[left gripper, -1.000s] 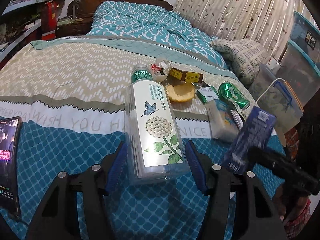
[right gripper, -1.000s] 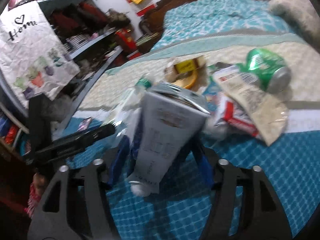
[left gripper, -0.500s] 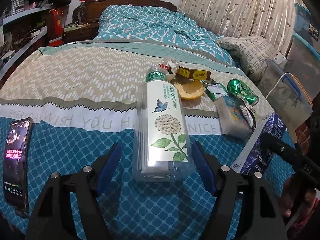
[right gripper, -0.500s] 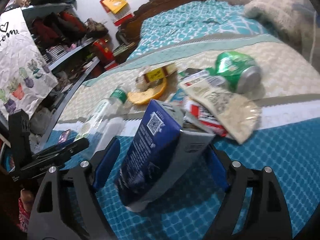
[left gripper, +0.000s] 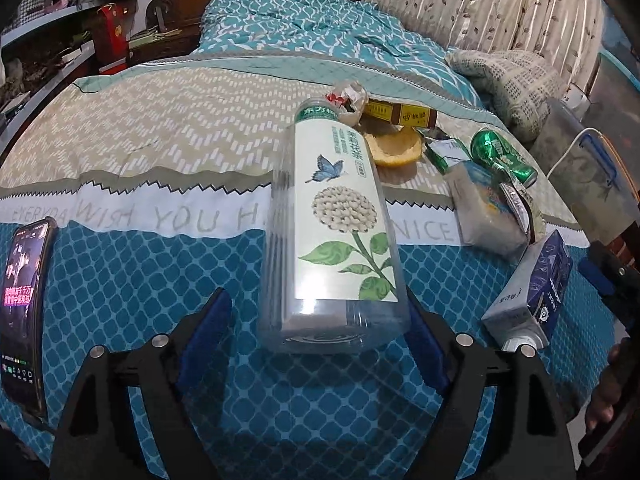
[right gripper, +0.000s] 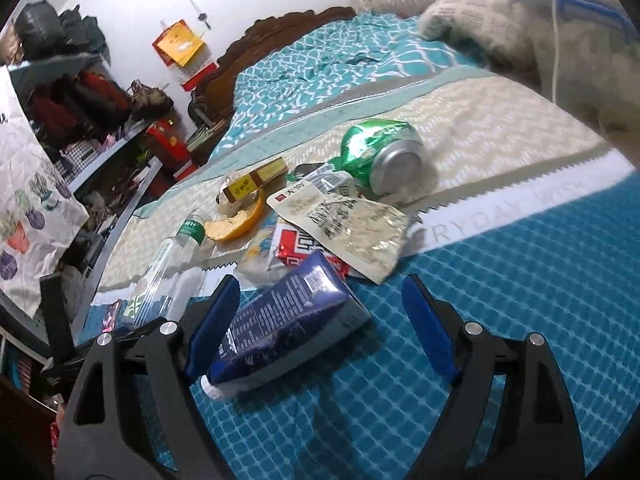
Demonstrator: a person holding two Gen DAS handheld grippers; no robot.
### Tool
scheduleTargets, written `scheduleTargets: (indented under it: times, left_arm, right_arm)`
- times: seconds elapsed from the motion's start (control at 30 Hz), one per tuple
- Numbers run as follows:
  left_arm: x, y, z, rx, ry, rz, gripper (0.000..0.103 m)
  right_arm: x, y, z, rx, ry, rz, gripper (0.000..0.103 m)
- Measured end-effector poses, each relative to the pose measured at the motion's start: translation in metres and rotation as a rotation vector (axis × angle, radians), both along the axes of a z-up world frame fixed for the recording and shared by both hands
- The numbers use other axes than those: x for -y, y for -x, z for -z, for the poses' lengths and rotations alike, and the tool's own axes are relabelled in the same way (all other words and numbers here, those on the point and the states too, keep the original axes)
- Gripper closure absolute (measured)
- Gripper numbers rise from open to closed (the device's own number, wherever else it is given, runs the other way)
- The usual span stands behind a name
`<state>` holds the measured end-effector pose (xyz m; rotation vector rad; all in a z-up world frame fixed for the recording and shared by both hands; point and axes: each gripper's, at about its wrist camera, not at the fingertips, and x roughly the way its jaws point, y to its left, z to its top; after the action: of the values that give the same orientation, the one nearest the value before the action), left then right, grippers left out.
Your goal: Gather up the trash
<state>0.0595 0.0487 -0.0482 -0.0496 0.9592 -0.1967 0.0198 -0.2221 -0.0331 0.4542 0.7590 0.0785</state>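
Left wrist view alone shows a phone (left gripper: 22,312) at far left. Left gripper (left gripper: 320,340) opening around the bottle (left gripper: 332,236); right gripper (right gripper: 320,328) released, blue carton (right gripper: 284,324) between its jaws.

Black skeletal left tongs (left gripper: 316,340), right tongs (right gripper: 320,328), blue pads (right gripper: 428,332), silver screws

Clear tea bottle (left gripper: 334,236) with flower label, lying flat; blue carton (right gripper: 280,322) on its side; crushed green can (right gripper: 380,152), orange peel (right gripper: 236,224), wrappers (right gripper: 348,228) clustered on bedspread.
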Motion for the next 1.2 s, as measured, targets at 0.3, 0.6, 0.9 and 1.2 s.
scheduleTargets:
  times: [0.3, 0.6, 0.9, 1.2]
  left_arm:
    - [0.002, -0.008, 0.009, -0.02, -0.012, -0.01, 0.02]
    - [-0.003, -0.004, 0.012, -0.022, -0.017, -0.019, 0.02]
    - [-0.01, -0.004, -0.001, -0.001, 0.023, -0.014, 0.02]
    - [0.008, -0.013, -0.011, 0.038, 0.001, 0.027, 0.023]
  right_arm:
    - [-0.035, -0.005, 0.028, -0.143, -0.119, -0.21, 0.02]
    - [-0.094, -0.048, 0.01, -0.055, 0.023, -0.309, 0.018]
    - [-0.096, -0.032, 0.017, -0.076, 0.081, -0.286, 0.016]
    - [-0.105, -0.034, 0.034, -0.112, 0.204, -0.286, 0.03]
